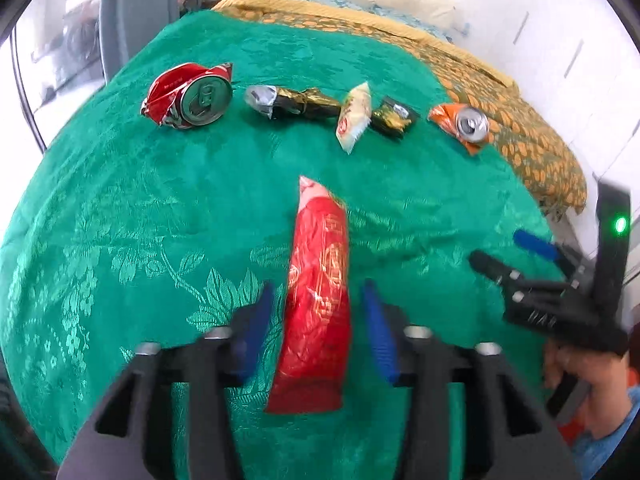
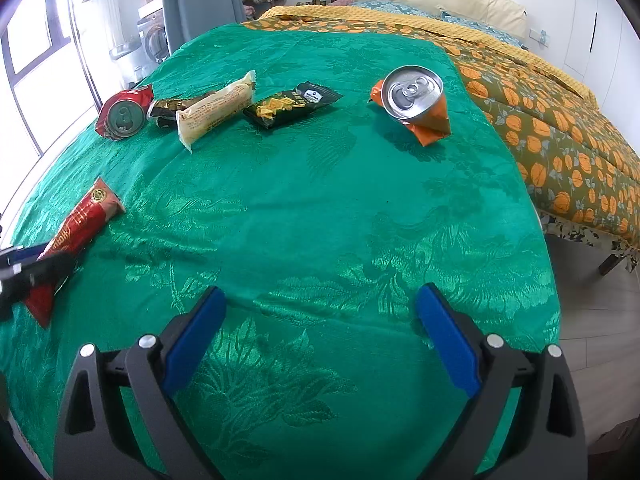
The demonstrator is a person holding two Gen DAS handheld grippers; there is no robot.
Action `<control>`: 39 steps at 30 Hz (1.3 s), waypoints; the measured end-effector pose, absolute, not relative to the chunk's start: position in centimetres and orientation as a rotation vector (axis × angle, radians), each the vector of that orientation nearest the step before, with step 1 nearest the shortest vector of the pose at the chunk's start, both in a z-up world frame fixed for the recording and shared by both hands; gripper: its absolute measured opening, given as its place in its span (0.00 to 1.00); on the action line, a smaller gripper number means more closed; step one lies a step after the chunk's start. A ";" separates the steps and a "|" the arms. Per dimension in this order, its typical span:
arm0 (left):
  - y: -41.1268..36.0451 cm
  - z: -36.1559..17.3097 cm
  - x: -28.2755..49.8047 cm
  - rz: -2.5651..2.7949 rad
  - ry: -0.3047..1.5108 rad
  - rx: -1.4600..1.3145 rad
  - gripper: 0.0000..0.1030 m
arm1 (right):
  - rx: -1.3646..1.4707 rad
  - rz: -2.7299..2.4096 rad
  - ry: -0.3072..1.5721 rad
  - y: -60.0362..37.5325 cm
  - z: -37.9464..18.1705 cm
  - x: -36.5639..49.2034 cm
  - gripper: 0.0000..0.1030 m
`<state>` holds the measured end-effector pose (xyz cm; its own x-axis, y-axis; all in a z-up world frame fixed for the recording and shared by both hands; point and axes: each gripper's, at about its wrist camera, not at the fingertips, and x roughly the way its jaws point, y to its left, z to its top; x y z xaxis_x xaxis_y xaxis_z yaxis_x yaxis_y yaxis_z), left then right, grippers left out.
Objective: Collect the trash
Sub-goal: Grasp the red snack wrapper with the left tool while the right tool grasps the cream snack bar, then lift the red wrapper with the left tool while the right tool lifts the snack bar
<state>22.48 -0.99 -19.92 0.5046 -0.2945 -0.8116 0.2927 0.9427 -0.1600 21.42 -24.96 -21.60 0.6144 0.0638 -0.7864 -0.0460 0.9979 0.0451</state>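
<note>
The left gripper [image 1: 318,312] is spread, its blue pads either side of the red wrapper [image 1: 316,300] but not touching it. The wrapper lies near the green cloth's [image 2: 320,220] left edge. The right gripper [image 2: 320,332] hangs spread wide above bare cloth. Further back sit a red can [image 2: 122,114], dark wrapper [image 1: 298,104], cream packet [image 2: 216,108], snack bag [image 2: 290,106] and orange can [image 2: 414,100], the last near the cloth's right edge.

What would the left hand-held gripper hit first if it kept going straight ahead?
The left hand-held gripper already straddles the red snack packet, jaws open. Straight on it likely meets the cream wrapper, though depth is unclear.
</note>
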 end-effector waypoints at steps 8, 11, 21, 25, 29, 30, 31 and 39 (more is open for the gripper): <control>-1.7 -21.1 23.4 -0.351 0.932 0.203 0.81 | 0.021 0.064 0.907 -25.0 -21.6 21.4 0.91; -1.2 -21.3 23.8 -0.352 0.929 0.183 0.87 | 0.021 0.064 0.908 -25.0 -21.6 21.4 0.92; -1.2 -21.6 24.1 -0.323 0.943 0.180 0.94 | 0.039 0.095 0.957 -23.8 -20.3 25.3 0.95; -1.3 -21.6 24.2 -0.323 0.944 0.179 0.94 | 0.085 0.201 0.908 -19.9 -17.8 30.3 0.94; -1.3 -21.6 24.3 -0.324 0.944 0.178 0.94 | 0.067 0.210 0.947 -16.9 -17.9 34.6 0.81; -1.3 -21.6 24.3 -0.324 0.944 0.179 0.95 | 0.077 0.198 0.962 -16.6 -18.3 35.3 0.75; -1.3 -21.6 24.3 -0.324 0.944 0.179 0.95 | 0.100 0.184 0.982 -16.4 -18.8 36.2 0.70; -1.3 -21.6 24.3 -0.325 0.945 0.177 0.95 | 0.143 0.193 0.964 -17.3 -19.0 35.8 0.22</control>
<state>24.30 -1.26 -21.60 0.5421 -0.1956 -0.8172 0.3489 0.9371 0.0072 35.79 -17.31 -19.03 0.5552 0.2268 -0.8002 -0.0996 0.9733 0.2067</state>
